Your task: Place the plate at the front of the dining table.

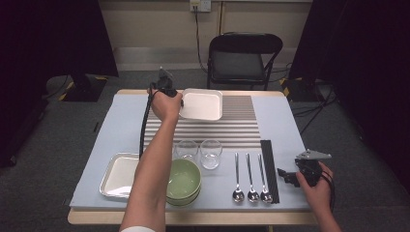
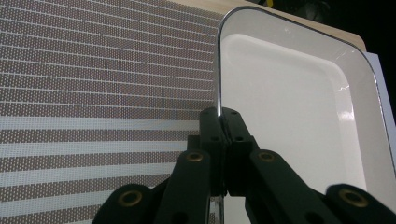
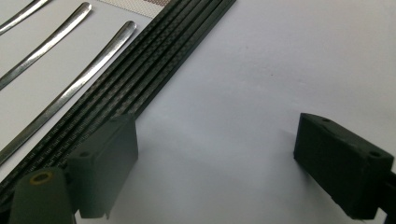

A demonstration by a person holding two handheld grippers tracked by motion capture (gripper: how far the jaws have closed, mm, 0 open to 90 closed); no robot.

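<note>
Left tool (image 2: 223,154) clamps the white tray's (image 2: 299,112) rim; right tool (image 3: 215,163) gapes

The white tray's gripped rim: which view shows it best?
The left gripper view: the left gripper is shut on the white tray at its rim. The high view shows the tray over the striped mat, its grip hidden by the hand.

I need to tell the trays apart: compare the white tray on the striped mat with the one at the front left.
The far tray is gripped by its rim in the left tongs above the striped mat; the near tray lies free on the blue cloth, partly hidden by the forearm. Both are white, rectangular, round-cornered and empty.
</note>
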